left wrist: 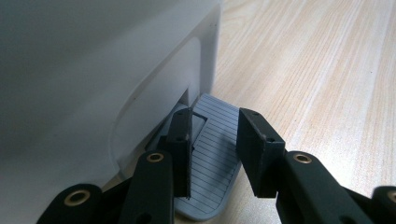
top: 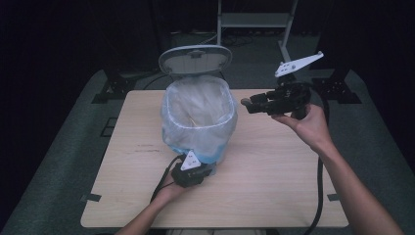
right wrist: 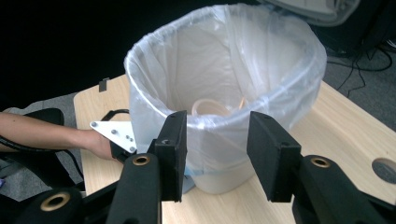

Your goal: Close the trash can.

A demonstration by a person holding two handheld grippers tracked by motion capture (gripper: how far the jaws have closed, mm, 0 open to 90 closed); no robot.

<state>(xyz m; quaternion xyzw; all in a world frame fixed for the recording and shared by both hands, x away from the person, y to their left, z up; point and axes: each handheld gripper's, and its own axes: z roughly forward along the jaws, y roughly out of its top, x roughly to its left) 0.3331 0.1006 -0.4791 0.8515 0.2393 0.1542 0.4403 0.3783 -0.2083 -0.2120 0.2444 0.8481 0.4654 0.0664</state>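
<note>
- Pedal bin (top: 198,117) stands on the wooden table (top: 274,186), a little left of the middle and toward the far half, its lid (top: 195,59) tipped up at the back.
- Nearest the person, the table's front edge has bare wood along it, and the whole right half is open room.
- At the bin's near foot, the left gripper (top: 192,169) rests low over the ribbed grey pedal (left wrist: 212,158); its jaws are drawn in as close as they get, with a gap between the pads, and they bear down on the pedal with nothing pinched between them.
- A clear plastic liner (right wrist: 224,70) is folded over the bin's rim and hangs down the outside wall.
- Inside, low in the bag, lies something pale and curled (right wrist: 210,106); what it is I cannot tell.
- Farther back and to the right, the right gripper (top: 249,104) is held in the air just beside the bin's rim, pointing left at it, jaws apart and empty.
- Beyond the far edge, a metal stand (top: 254,22) rises in the dark.
</note>
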